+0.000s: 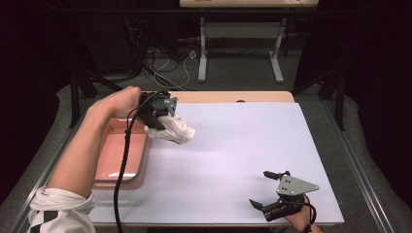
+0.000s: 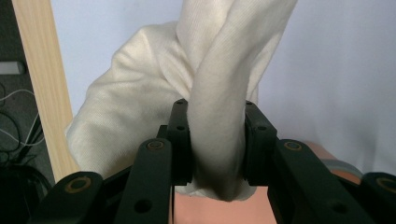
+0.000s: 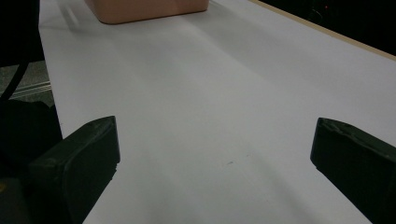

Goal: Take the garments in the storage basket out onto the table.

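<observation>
Black jaws of the left gripper (image 2: 217, 149) pinch a bunched fold of white cloth (image 2: 154, 107), held in the air above the table's (image 1: 233, 145) left side, by the pink tray (image 1: 109, 167). Cloth looks light, soft and limp; it likely drapes and slips unless gripped on a thick gather. Right gripper (image 1: 268, 189) rests near the front edge, jaws wide, holding nothing.
</observation>
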The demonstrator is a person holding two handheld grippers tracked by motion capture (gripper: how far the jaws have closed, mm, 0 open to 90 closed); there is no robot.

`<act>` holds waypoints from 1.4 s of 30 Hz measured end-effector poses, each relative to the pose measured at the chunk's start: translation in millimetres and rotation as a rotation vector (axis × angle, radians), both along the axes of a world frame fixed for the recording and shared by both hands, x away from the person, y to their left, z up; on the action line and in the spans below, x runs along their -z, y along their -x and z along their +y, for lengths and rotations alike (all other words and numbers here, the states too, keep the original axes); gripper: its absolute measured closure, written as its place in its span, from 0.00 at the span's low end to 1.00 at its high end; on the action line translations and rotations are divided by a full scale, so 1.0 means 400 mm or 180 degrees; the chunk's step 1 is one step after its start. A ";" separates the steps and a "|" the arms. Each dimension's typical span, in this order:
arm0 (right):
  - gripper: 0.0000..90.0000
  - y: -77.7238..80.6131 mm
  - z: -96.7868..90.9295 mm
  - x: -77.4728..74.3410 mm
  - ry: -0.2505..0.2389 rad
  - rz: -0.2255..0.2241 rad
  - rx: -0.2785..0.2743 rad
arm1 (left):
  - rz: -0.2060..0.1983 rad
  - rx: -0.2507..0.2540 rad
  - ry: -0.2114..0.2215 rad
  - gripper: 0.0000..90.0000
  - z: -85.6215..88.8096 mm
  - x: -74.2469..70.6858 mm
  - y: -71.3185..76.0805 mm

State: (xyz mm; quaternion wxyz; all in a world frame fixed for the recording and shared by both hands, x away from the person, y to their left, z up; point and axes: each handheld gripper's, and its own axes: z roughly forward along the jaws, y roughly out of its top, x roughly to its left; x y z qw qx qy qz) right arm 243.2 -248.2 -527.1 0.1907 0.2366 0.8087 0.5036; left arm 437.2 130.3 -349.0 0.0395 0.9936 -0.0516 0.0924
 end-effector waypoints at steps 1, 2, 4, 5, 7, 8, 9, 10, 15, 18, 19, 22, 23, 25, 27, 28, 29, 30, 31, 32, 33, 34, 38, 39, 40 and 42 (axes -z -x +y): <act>0.01 0.000 0.000 0.000 0.0000 0.0000 0.0000 | -0.0005 0.0021 -0.0003 0.77 -0.006 0.001 0.000; 0.01 0.000 0.000 0.000 0.0002 0.0001 -0.0003 | -0.0001 0.0047 0.0011 0.77 -0.016 0.004 0.000; 0.01 0.000 0.000 0.000 0.0013 0.0002 0.0001 | 0.0001 0.0068 0.0020 0.77 -0.021 0.006 0.000; 0.01 0.000 0.000 0.000 0.0003 -0.0001 -0.0004 | 0.0013 0.0081 0.0026 0.77 -0.026 0.009 0.000; 0.01 0.001 0.000 0.000 -0.0003 -0.0003 -0.0002 | 0.0031 0.0113 0.0034 0.77 -0.041 0.017 0.000; 0.01 0.001 0.000 0.000 -0.0003 -0.0003 -0.0002 | 0.0031 0.0113 0.0034 0.77 -0.041 0.017 0.000; 0.01 0.002 0.000 -0.001 -0.0010 -0.0007 -0.0002 | 0.0046 0.0129 0.0038 0.77 -0.051 0.024 0.000; 0.01 0.002 -0.001 -0.001 -0.0010 -0.0008 -0.0002 | 0.0045 0.0146 0.0030 0.77 -0.056 0.027 0.000; 0.01 0.002 0.000 0.000 -0.0013 0.0008 0.0009 | 0.0064 0.0198 0.0039 0.77 -0.074 0.038 0.003; 0.01 0.001 0.001 0.000 -0.0005 -0.0012 0.0001 | 0.0080 0.0238 0.0051 0.77 -0.084 0.045 0.006; 0.01 0.002 0.001 0.001 0.0000 -0.0014 0.0000 | 0.0092 0.0239 0.0055 0.77 -0.086 0.047 0.007; 0.01 0.002 0.001 0.001 -0.0004 -0.0008 0.0004 | 0.0104 0.0258 0.0061 0.77 -0.093 0.053 0.009; 0.01 0.001 0.001 0.001 0.0004 -0.0013 -0.0002 | 0.0111 0.0266 0.0072 0.77 -0.098 0.057 0.010; 0.01 0.001 0.002 0.001 0.0002 -0.0011 -0.0007 | 0.0118 0.0273 0.0078 0.77 -0.101 0.058 0.010; 0.01 0.001 0.001 0.000 0.0017 0.0002 -0.0008 | 0.0134 0.0260 0.0115 0.77 -0.107 0.062 0.010; 0.01 0.002 0.002 0.000 0.0008 0.0009 -0.0009 | 0.0150 0.0243 0.0138 0.77 -0.110 0.064 0.009; 0.01 0.001 0.002 0.001 0.0008 0.0014 -0.0007 | 0.0154 0.0239 0.0142 0.77 -0.117 0.067 0.008; 0.01 0.001 0.002 0.001 0.0008 0.0017 -0.0008 | 0.0175 0.0192 0.0201 0.77 -0.119 0.072 0.009; 0.01 0.001 0.002 0.001 0.0010 0.0015 -0.0009 | 0.0175 0.0192 0.0201 0.77 -0.119 0.072 0.009; 0.01 0.002 0.002 0.000 0.0009 0.0013 -0.0007 | 0.0166 0.0228 0.0171 0.77 -0.122 0.072 0.008; 0.01 0.002 0.002 0.000 0.0010 0.0011 -0.0010 | 0.0169 0.0238 0.0179 0.77 -0.128 0.077 0.008; 0.01 0.002 0.002 0.000 0.0026 0.0022 -0.0013 | 0.0169 0.0238 0.0179 0.77 -0.128 0.077 0.008; 0.01 0.002 0.002 0.000 0.0011 0.0013 -0.0012 | 0.0149 0.0230 0.0189 0.77 -0.143 0.087 0.011; 0.01 0.001 0.002 0.001 0.0000 0.0002 -0.0005 | 0.0161 0.0222 0.0203 0.77 -0.146 0.090 0.013; 0.01 0.001 0.002 0.001 0.0000 0.0002 -0.0005 | 0.0161 0.0222 0.0203 0.77 -0.146 0.090 0.013; 0.01 0.001 0.002 0.001 0.0021 0.0018 0.0003 | 0.0190 0.0188 0.0200 0.77 -0.156 0.099 0.015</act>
